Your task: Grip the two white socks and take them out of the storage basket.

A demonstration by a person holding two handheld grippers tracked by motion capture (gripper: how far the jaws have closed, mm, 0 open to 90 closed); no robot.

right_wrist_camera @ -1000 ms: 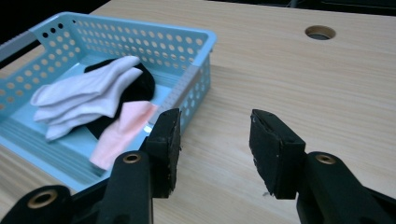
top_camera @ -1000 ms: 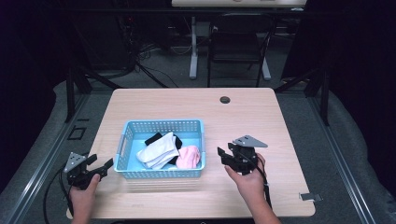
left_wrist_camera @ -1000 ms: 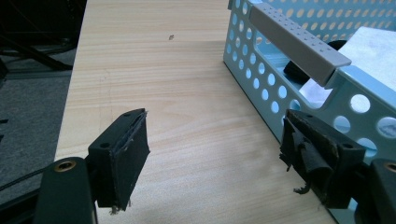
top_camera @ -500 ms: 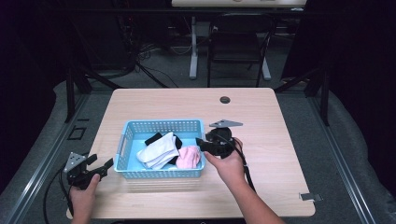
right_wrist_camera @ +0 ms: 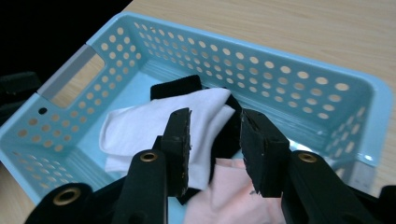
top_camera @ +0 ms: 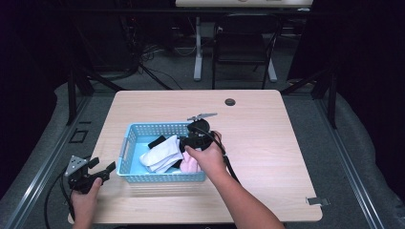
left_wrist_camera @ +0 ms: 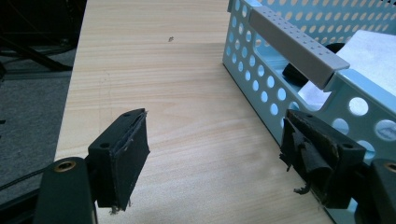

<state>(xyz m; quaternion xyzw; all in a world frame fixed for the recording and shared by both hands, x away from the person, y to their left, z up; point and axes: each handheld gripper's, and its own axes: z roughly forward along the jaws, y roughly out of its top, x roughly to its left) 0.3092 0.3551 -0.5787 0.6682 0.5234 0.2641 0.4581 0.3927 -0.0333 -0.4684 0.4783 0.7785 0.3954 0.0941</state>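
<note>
While the right gripper (top_camera: 183,142) hangs over the blue basket (top_camera: 127,143), its jaws have just been closing, with nothing pinched yet.
White sock (right_wrist_camera: 140,126) lies in the basket just ahead of the jaws, long axis crosswise; black and pink cloth adjoin. Left gripper (top_camera: 102,171), jaws apart and empty, waits outside the basket's left wall, farther off.

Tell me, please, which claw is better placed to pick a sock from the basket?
Right: the right claw hangs above the socks inside the basket; the left claw sits outside it.
</note>
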